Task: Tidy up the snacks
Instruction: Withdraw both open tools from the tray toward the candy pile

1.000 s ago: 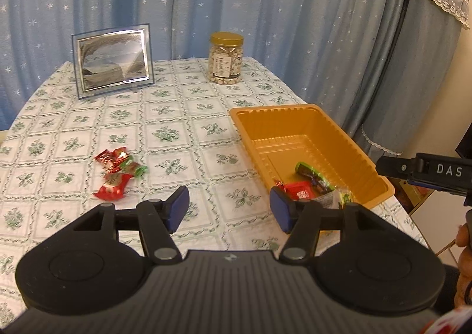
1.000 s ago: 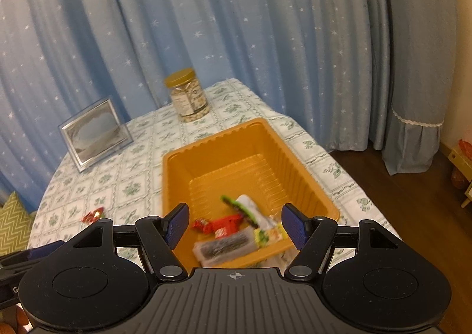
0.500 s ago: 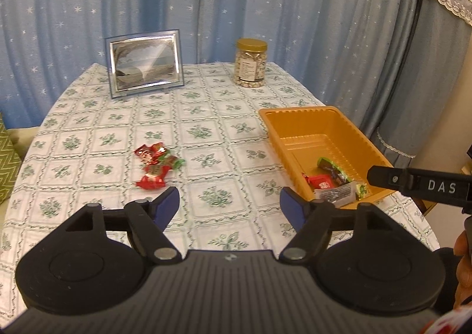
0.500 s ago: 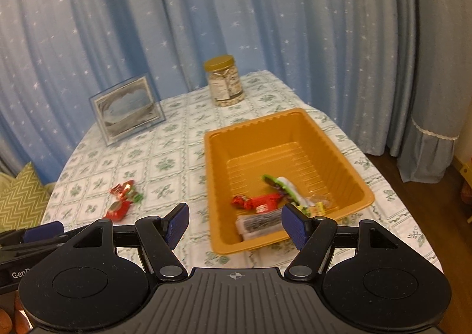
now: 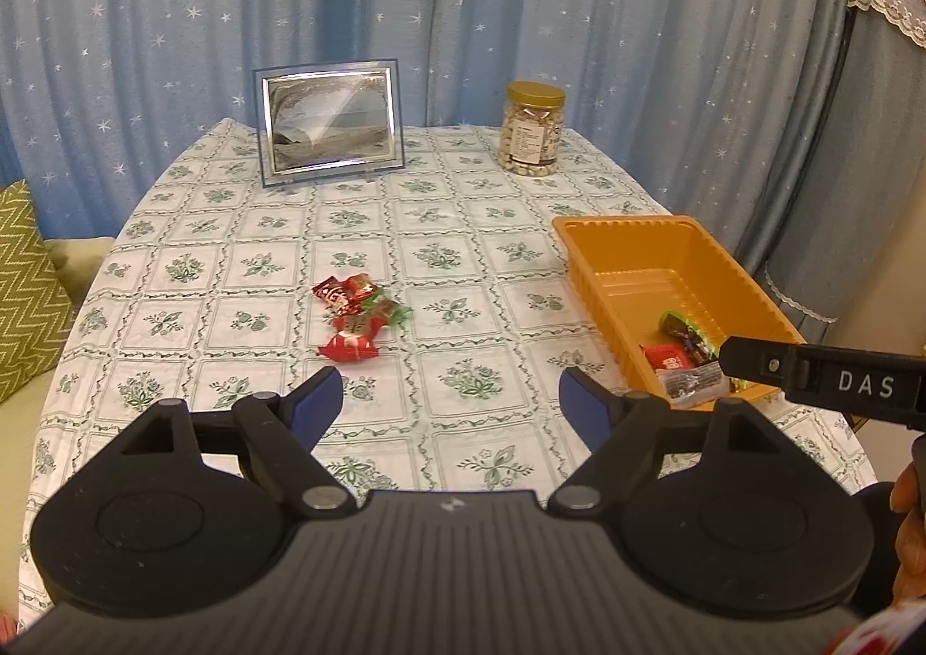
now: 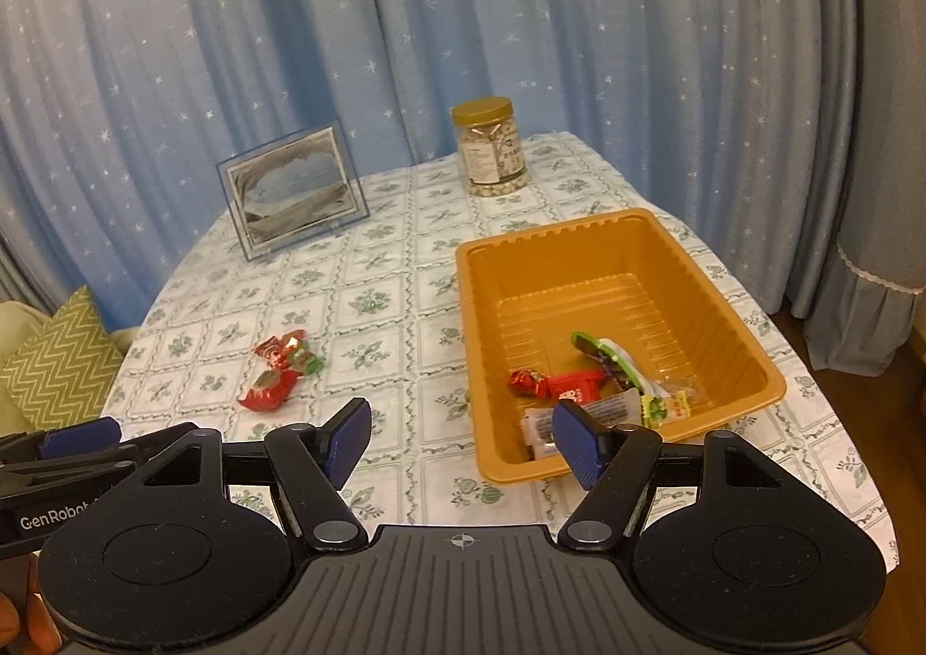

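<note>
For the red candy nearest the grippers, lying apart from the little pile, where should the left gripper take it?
Probably across the plump middle of the red candy, coming down from above. It lies flat on the tablecloth with its twisted ends pointing sideways, so the left gripper, jaws just opened and empty, can straddle the body front to back.

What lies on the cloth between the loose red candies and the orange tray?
Nothing: only bare tablecloth between the candies and the orange tray. Both wrist views show it.
</note>
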{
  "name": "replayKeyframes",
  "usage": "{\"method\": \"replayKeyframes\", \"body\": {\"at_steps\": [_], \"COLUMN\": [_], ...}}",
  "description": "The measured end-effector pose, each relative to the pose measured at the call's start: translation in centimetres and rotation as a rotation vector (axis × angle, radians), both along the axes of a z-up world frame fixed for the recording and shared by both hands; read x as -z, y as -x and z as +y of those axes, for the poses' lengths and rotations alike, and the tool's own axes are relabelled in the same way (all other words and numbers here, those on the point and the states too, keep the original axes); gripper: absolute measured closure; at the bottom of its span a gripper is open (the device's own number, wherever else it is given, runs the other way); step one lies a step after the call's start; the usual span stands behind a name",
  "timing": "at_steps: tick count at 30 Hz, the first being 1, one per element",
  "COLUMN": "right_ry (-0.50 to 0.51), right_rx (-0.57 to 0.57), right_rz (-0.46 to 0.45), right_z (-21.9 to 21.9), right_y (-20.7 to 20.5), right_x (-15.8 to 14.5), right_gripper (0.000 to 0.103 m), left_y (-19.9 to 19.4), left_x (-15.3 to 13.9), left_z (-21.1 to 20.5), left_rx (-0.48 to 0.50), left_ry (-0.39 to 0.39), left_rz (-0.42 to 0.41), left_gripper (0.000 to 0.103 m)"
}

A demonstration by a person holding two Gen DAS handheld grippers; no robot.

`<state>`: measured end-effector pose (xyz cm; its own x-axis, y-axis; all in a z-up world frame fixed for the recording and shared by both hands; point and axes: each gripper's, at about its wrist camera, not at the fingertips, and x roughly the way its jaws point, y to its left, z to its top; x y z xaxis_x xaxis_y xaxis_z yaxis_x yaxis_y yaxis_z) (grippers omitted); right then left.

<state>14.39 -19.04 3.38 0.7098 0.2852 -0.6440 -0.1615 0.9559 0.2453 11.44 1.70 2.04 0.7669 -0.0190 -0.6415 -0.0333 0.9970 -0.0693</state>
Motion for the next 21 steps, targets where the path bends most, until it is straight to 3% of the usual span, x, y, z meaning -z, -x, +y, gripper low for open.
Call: {"method": "replayKeyframes", "body": {"at_steps": [21], "right_ry": [-0.006], "right_rx": [-0.100], "right_rz": [-0.010], "right_z": [4.6], "right_y": [-2.2], "right_x": [1.9], "right_gripper": [0.034], "left_y": [-2.0], "left_x": [1.6], "left_z": [5.4], "left_rx": [-0.060], "left_ry": [-0.038], "left_rz": [0.031], "left_gripper": [0.018]}}
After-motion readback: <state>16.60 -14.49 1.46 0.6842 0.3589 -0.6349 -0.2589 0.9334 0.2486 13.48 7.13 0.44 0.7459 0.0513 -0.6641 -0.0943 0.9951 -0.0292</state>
